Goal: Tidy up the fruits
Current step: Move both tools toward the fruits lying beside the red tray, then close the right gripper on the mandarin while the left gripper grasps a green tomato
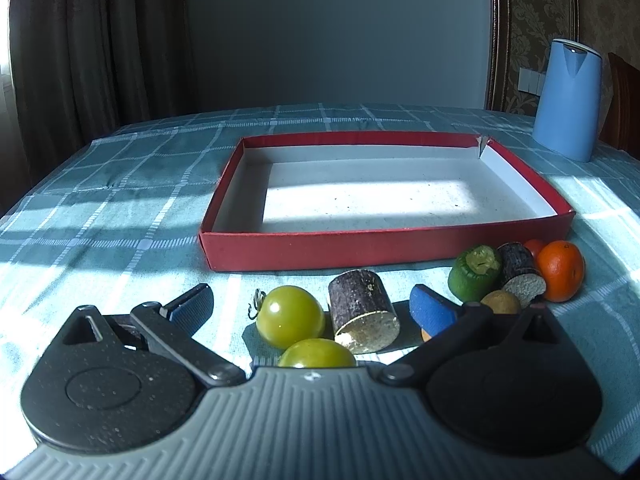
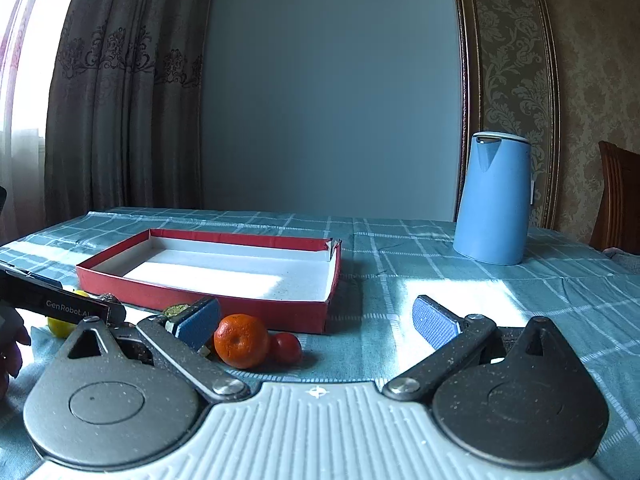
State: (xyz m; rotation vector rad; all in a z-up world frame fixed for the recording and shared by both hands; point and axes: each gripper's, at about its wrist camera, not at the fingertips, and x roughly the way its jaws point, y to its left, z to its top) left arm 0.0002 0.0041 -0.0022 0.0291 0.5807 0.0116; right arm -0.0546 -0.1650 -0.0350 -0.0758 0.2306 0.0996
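A shallow red box [image 1: 384, 242] with a white inside lies on the checked tablecloth, nothing in it; it also shows in the right wrist view [image 2: 208, 300]. In front of it lie two green tomatoes [image 1: 289, 315], a dark cut cylinder [image 1: 362, 310], a green cut piece [image 1: 474, 274], a second dark piece [image 1: 520, 270], a kiwi [image 1: 500, 302], an orange [image 1: 560, 270] and a small red tomato [image 1: 534, 245]. My left gripper [image 1: 312, 306] is open, its jaws either side of the green tomatoes and the cylinder. My right gripper [image 2: 316, 318] is open, with the orange [image 2: 241, 340] and red tomato [image 2: 286, 347] between its jaws.
A blue kettle [image 2: 494, 200] stands at the back right of the table, also in the left wrist view [image 1: 566, 100]. A wooden chair [image 2: 618, 200] is at the right edge. Curtains hang at the left. The left gripper's body [image 2: 56, 302] shows at the left.
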